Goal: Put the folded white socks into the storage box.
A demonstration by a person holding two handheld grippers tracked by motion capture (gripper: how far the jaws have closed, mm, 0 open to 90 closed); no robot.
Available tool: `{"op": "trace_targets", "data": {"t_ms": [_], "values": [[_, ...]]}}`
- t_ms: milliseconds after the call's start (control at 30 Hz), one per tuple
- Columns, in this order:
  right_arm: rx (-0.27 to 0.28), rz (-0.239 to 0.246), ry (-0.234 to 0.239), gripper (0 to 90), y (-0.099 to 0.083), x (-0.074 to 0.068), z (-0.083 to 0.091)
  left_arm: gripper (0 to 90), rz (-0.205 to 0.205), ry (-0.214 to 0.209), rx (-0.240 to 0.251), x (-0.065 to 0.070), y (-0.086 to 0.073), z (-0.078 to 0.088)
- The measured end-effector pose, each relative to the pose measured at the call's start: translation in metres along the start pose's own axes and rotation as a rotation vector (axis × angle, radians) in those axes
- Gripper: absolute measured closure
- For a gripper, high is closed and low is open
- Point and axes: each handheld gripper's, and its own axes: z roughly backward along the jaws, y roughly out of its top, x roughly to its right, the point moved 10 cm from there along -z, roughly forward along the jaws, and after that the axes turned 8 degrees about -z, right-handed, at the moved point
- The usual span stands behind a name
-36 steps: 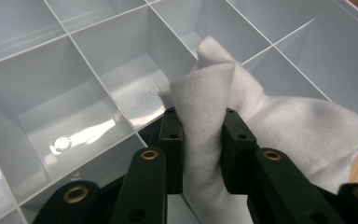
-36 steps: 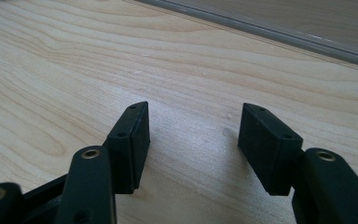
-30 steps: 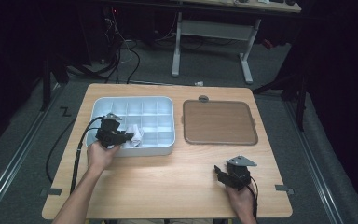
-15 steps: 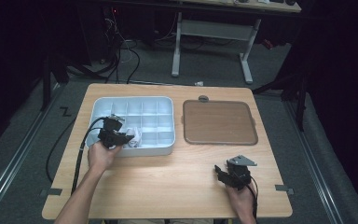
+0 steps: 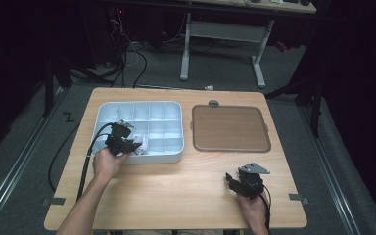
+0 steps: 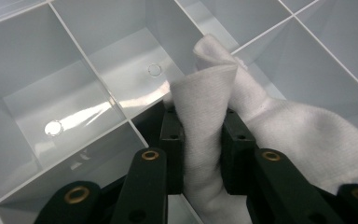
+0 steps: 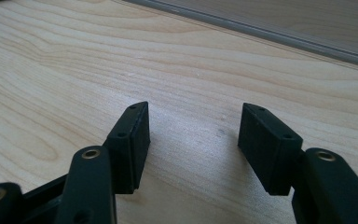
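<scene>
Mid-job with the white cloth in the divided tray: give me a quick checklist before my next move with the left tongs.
1. Left tongs shut on the white cloth: ok.
2. Cloth inside the divided tray, over a front compartment: ok.
3. Cloth clear of the dividers: not ok, it drapes across one.
4. Compartment floors under the cloth wiped: cannot tell.
5. Right tongs open, holding nothing, over the bare table: ok.
6. Brown tray apart from the left hand's path: ok.
</scene>
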Motion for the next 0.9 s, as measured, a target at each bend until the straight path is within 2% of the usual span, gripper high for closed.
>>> {"op": "trace_targets", "data": {"t_ms": [133,300,500,733,900], "values": [[0.0,0.0,0.0,43.7,0.0,0.0,0.0,74.5,0.006,0.017,-0.009,0.0,-0.002,-0.002],[-0.001,-0.001,0.003,43.8,0.0,0.0,0.0,74.7,-0.018,0.038,-0.037,0.001,-0.006,-0.006],[-0.001,-0.001,0.003,43.8,0.0,0.0,0.0,74.6,-0.002,0.027,-0.068,0.001,-0.008,-0.008],[-0.001,-0.001,0.003,43.8,0.0,0.0,0.0,74.2,-0.013,0.024,-0.105,0.001,-0.01,-0.01],[-0.001,-0.001,0.004,43.9,0.0,0.0,0.0,72.3,-0.021,0.018,-0.091,0.003,-0.009,-0.009]]}}
